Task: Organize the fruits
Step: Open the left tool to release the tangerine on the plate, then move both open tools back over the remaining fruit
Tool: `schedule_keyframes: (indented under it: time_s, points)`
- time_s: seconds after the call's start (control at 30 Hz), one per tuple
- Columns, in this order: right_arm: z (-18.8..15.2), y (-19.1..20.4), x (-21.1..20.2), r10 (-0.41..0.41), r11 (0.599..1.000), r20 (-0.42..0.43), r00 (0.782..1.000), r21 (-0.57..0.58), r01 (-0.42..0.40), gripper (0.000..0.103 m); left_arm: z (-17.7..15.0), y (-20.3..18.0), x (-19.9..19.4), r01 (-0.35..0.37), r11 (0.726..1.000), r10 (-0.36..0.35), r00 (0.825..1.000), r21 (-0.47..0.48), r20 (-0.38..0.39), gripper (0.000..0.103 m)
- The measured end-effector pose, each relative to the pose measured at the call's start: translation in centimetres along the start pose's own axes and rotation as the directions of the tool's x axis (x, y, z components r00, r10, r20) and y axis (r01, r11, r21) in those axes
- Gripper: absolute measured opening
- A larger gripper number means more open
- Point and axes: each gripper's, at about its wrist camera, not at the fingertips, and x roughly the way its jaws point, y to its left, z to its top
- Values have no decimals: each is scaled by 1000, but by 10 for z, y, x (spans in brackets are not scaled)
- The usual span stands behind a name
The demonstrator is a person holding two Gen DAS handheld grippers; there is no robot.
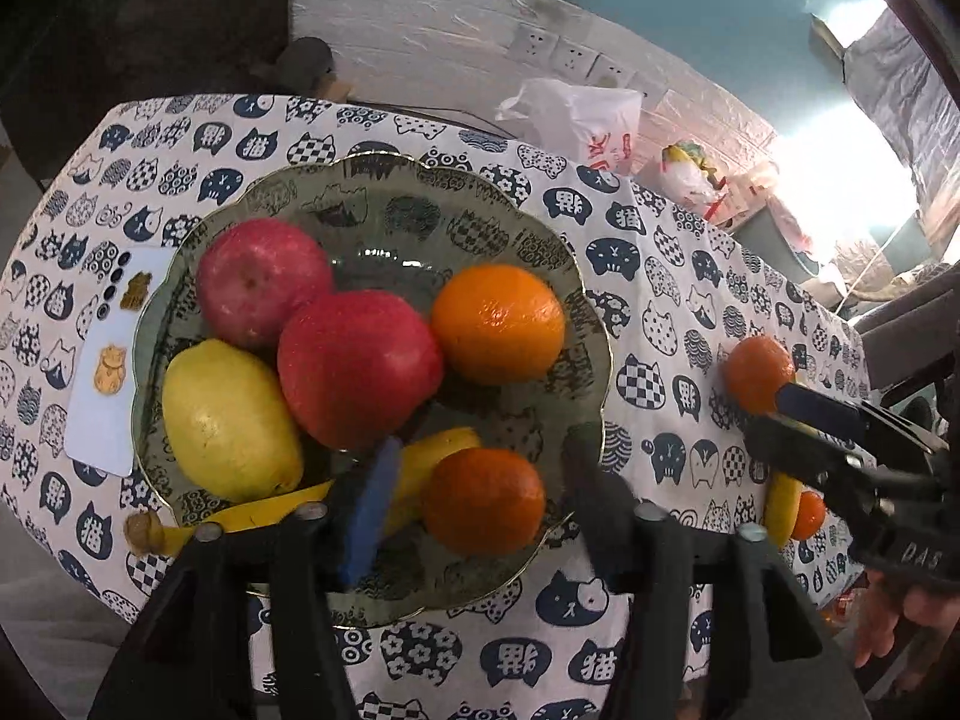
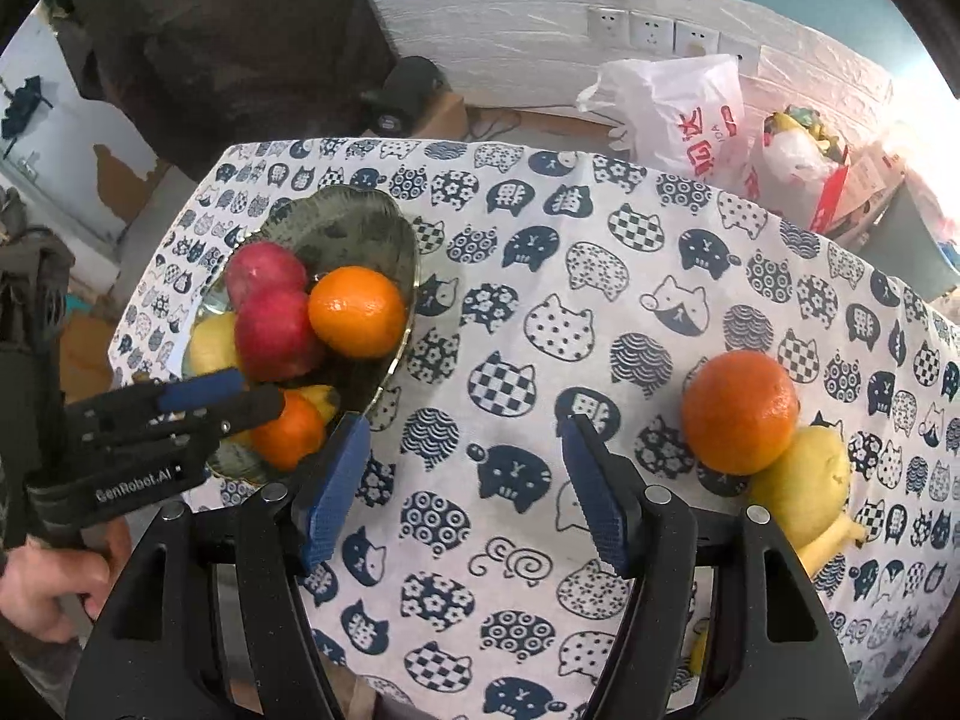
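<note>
Bowl (image 1: 576,276): sits left of centre on the desk (image 2: 540,252), its scalloped rim close to the desk's left and near edges. It holds two apples (image 1: 357,366), two oranges (image 1: 498,324), a lemon (image 1: 231,420) and a banana (image 1: 420,462).

Loose fruit: one orange (image 2: 739,413), touching a second lemon (image 2: 801,489), with a second banana (image 2: 831,540) under it, lies at the right, near the desk's near edge.

Left gripper (image 1: 480,480): over the bowl's near side, jaws open, nothing pressed between the pads; the near orange (image 1: 483,501) lies between them. Judgement: a drop into the bowl is just finishing.

Right gripper (image 2: 465,480): jaws open and empty, above bare cloth between the bowl and the loose fruit.

Next move, as judged: shift the right gripper rightward, straddle the loose orange and close.

Room: the middle of the desk is free. A card (image 1: 114,360) lies left of the bowl. The loose lemon could roll toward the edge if nudged. Bags (image 2: 678,114) stand beyond the far edge.
</note>
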Motion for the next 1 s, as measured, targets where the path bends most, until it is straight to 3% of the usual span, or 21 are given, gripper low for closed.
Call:
schedule_keyframes:
  time_s: [0.3, 0.57, 0.83, 1.0]
  points:
    - [-6, -15, -12, -30, 1000, 19, 999, 6, 30, 68, 3, -18, -4, -3, 1000, 3, 1000, 19, -2, 69]
    - [-17, -31, -32, -106, 994, 53, 993, -10, 107, 74, 0, -57, -7, 12, 995, -12, 1000, 97, -2, 74]
    - [-41, -80, -59, -171, 983, 60, 983, 75, 167, 74, -3, -107, -2, 83, 984, -78, 996, 160, -41, 75]
    - [-65, -112, -65, -209, 970, 11, 978, 128, 206, 75, -9, -139, 6, 114, 971, -100, 992, 210, -78, 75]
